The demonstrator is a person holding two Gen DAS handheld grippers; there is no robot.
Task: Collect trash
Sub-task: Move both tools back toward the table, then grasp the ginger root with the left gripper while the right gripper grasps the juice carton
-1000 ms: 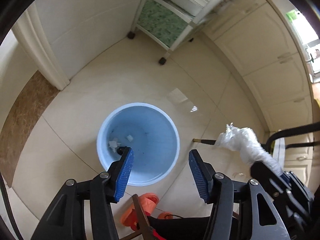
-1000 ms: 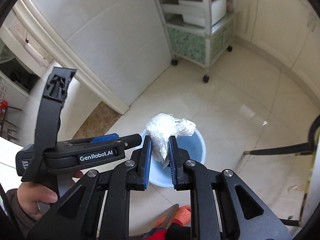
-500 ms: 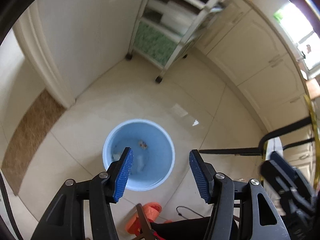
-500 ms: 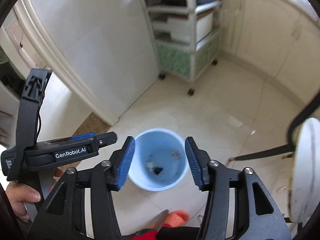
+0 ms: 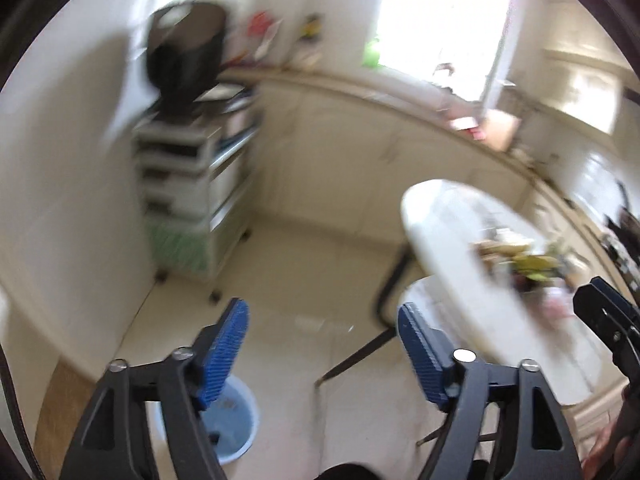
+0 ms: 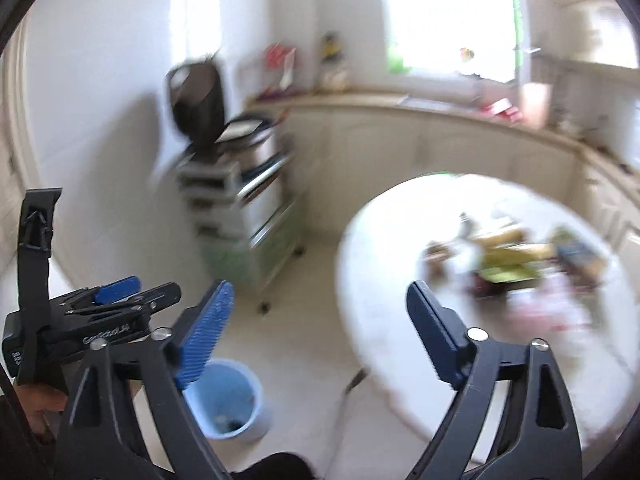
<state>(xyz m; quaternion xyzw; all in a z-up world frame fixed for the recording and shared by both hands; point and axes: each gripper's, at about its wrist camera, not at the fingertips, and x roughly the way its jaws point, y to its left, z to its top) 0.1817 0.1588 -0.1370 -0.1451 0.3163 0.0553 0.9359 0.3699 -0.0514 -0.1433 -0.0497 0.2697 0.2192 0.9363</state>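
Open floor (image 6: 312,360) between shelf cart (image 6: 256,216), bin (image 6: 228,400), cluttered table (image 6: 384,280)

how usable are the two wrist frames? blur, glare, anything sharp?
Left wrist view: heavy motion smear over the cart and round table; window blown out; only the left gripper is crisp. Right wrist view: same smear, table clutter unreadable, blue bin soft, window glare at the top; right gripper is sharp, its jaws opening with nothing between them.
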